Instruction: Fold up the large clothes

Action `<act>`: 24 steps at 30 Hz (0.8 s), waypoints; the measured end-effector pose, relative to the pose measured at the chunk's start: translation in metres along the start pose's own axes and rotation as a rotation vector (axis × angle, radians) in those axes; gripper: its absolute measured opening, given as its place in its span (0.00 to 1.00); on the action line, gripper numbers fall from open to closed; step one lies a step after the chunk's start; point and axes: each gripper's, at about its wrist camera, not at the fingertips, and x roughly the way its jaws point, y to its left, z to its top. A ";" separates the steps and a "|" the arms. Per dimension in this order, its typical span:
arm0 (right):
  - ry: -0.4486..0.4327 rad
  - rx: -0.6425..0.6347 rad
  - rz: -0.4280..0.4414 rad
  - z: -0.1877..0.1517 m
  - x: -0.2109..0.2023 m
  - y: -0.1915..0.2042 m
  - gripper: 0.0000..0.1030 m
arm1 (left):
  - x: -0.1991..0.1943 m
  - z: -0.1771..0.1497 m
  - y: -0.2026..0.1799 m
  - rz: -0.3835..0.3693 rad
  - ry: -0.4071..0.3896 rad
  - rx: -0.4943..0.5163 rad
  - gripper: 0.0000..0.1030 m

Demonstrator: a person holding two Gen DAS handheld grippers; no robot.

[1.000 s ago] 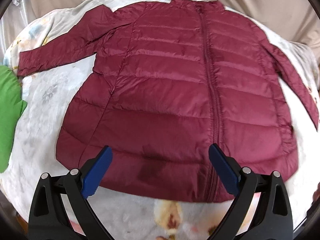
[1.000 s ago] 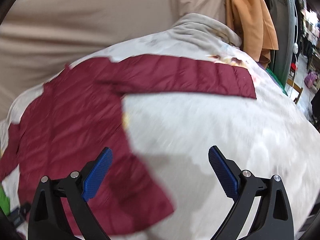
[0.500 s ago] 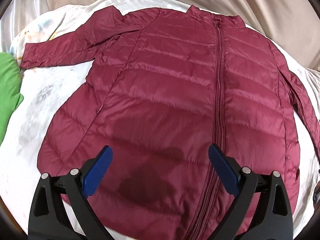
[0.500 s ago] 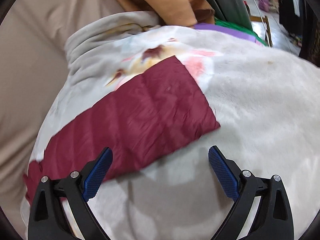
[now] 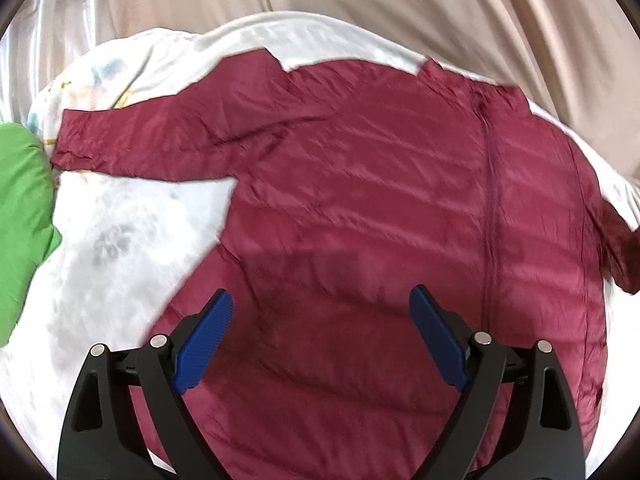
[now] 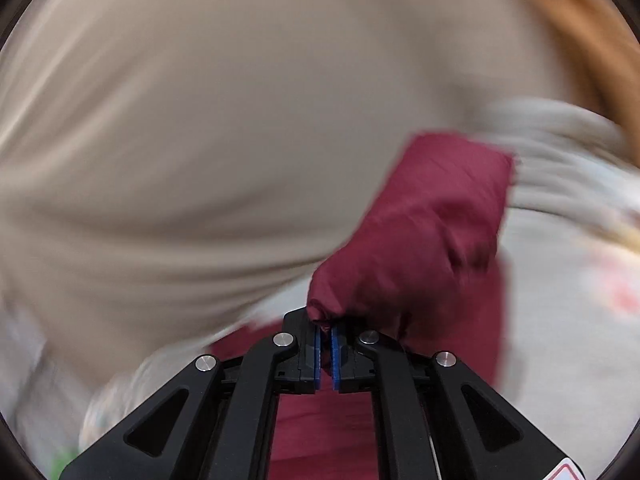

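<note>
A dark red quilted jacket (image 5: pixel 380 208) lies front up on a white patterned blanket (image 5: pixel 120 248), zip closed, its left sleeve (image 5: pixel 160 136) stretched out to the left. My left gripper (image 5: pixel 320 320) is open and empty, hovering over the jacket's lower body. In the right wrist view my right gripper (image 6: pixel 325 332) is shut on the end of the jacket's right sleeve (image 6: pixel 424 232), which is lifted and bunched above the blanket (image 6: pixel 560 280). The view is blurred.
A green garment (image 5: pixel 20 216) lies at the blanket's left edge. A beige curtain (image 5: pixel 400 4) hangs behind the bed and fills most of the right wrist view (image 6: pixel 220 120). An orange cloth (image 6: pixel 592 32) hangs at the far right.
My right gripper closed on the right sleeve's end and lifted it. My left gripper moved further over the jacket toward the collar and left sleeve, still open.
</note>
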 end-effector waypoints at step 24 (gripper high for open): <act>0.334 0.191 -0.225 -0.160 0.039 -0.061 0.53 | 0.114 0.059 -0.004 -0.312 0.105 -0.145 0.59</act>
